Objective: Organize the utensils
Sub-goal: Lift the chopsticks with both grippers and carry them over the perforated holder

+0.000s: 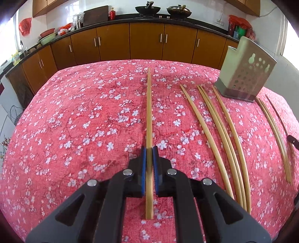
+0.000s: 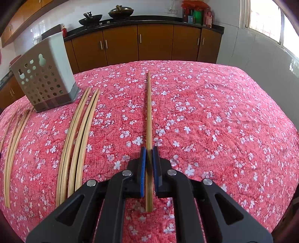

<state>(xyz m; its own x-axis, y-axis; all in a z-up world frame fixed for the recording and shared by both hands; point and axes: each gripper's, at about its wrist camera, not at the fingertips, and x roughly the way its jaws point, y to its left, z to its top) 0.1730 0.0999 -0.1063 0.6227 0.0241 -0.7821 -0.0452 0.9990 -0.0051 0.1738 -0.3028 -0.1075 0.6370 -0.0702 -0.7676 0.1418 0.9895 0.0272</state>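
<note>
Between the pads | left hand-held gripper (image 1: 149, 149) clamps one chopstick (image 1: 149, 104); right hand-held gripper (image 2: 149, 149) clamps another chopstick (image 2: 149, 108) | each projects ahead above the surface (image 1: 84, 112) | handling: light, stiff, smooth; grip near thick end | holder (image 2: 44, 80) ahead-left of right.

Tablecloth (image 1: 84, 112): salmon red, scattered all over with small white blossoms on darker red branch lines.
Chopsticks: pale bamboo tan; one in the left gripper (image 1: 149, 149), one in the right gripper (image 2: 149, 149), loose ones (image 1: 220, 130) beside the holder.
Grippers: black bodies, blue pads, silver rivets.
Holder (image 1: 244, 74): grey-beige, pierced with round holes and gourd-shaped cut-outs, darker brown band at its base.
Cabinets (image 1: 145, 43) behind the holder: orange-brown doors, silver handles, black countertop.
Woks (image 1: 147, 9) on that countertop: black.
</note>
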